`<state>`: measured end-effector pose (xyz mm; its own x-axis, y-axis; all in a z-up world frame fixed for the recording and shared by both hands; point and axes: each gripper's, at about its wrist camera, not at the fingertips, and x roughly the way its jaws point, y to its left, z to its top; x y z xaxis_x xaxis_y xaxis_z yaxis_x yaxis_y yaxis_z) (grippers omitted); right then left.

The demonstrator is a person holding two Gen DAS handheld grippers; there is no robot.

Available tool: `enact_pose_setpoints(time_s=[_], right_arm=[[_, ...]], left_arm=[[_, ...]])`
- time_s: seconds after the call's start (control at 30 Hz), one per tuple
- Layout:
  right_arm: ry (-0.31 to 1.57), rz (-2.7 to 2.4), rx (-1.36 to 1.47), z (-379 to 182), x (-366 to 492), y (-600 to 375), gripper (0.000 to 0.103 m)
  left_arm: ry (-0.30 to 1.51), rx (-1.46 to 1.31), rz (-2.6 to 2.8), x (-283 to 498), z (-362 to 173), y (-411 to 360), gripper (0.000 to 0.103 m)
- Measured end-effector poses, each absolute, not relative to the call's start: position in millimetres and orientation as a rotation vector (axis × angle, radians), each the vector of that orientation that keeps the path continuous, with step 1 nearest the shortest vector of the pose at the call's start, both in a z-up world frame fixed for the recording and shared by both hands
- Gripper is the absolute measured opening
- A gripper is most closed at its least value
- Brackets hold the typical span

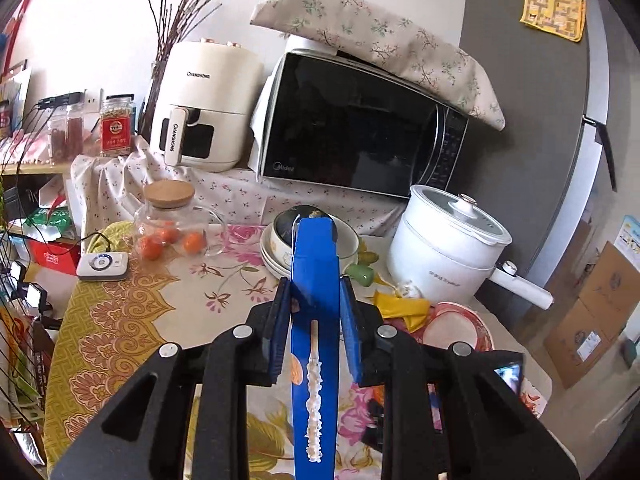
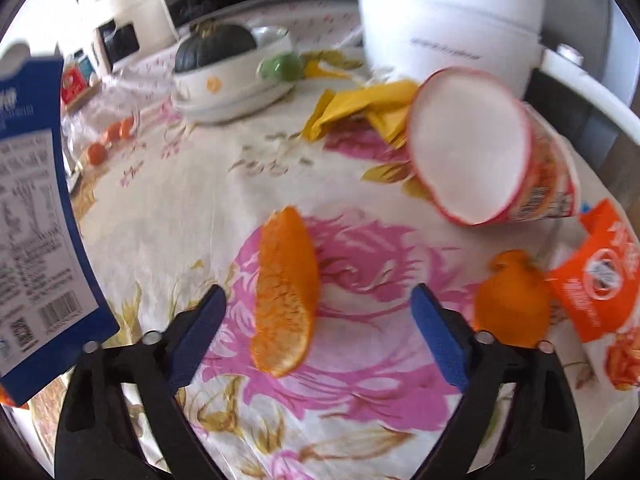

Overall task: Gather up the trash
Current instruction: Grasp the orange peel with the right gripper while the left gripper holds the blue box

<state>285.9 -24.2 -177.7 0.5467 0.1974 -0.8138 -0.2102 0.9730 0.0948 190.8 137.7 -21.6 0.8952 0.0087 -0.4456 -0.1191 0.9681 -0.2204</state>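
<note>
Left gripper is up off the table, angled slightly down toward the back counter, jaws pinching a blue box edge-on; the box runs from the bottom of the left wrist view up past the fingertips. Right gripper is tilted steeply down at the flowered tablecloth, jaws spread wide with nothing gripped; an orange peel lies on the cloth between the two pads, not touched by either as far as I can tell. Right view only: a second orange peel just outside the right pad, an orange packet beside it, the printed label side of the blue box at left, and a cup on its side with the mouth toward the camera. Left view only: microwave under a floral cloth, air fryer, glass jar with a cork lid, spice jars at far left. Both views: white cooking pot, yellow wrapper next to the cup, stacked bowls holding a dark squash. Right view is motion-blurred.
</note>
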Motion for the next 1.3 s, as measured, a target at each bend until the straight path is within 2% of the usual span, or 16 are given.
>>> enact_pose_setpoints(time_s=[0.03,0.07,0.1,0.13,0.17,0.37,0.83,1.3], right_arm=[[0.945,0.239,-0.030,-177,285,-22,0.069],[0.939,0.241,-0.035,-176,285,-22,0.053],[0.938,0.252,-0.021,-174,286,-24,0.045],[0.944,0.267,0.008,-173,287,-28,0.026],[0.951,0.270,0.029,-172,288,-32,0.018],[0.934,0.263,0.074,-171,287,-50,0.012],[0.771,0.230,0.030,-112,253,-75,0.011],[0.729,0.109,0.024,-90,226,-142,0.012]], left_arm=[[0.464,-0.259,0.060,193,-23,138,0.024],[0.469,-0.267,0.055,194,-24,137,0.024],[0.476,-0.272,0.050,197,-25,137,0.024],[0.481,-0.274,0.047,198,-26,135,0.024],[0.485,-0.275,0.045,199,-27,135,0.024],[0.506,-0.263,0.028,203,-31,125,0.024],[0.497,-0.321,-0.043,203,-25,108,0.024],[0.492,-0.292,-0.176,195,-18,49,0.024]])
